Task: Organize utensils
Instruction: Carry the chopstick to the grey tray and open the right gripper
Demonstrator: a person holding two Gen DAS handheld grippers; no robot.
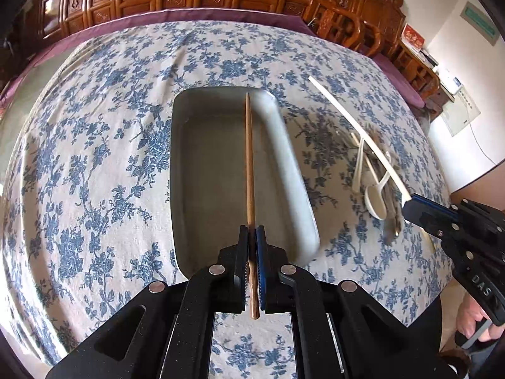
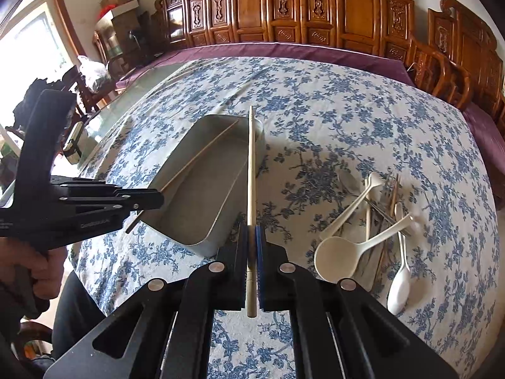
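My left gripper (image 1: pixel 251 232) is shut on a brown wooden chopstick (image 1: pixel 249 158) and holds it lengthwise over the grey rectangular tray (image 1: pixel 205 170). My right gripper (image 2: pixel 251 230) is shut on a cream chopstick (image 2: pixel 251 164) that points along the tray's (image 2: pixel 202 183) right rim. In the right wrist view the left gripper (image 2: pixel 157 197) with its brown chopstick (image 2: pixel 202 154) reaches over the tray from the left. In the left wrist view the right gripper (image 1: pixel 410 202) holds the cream chopstick (image 1: pixel 356 129) above the utensil pile.
A pile of white spoons (image 2: pixel 337 257), chopsticks and metal utensils (image 2: pixel 385 208) lies on the blue floral tablecloth (image 2: pixel 347 126) right of the tray. Carved wooden chairs (image 2: pixel 442 63) and a cabinet stand beyond the table.
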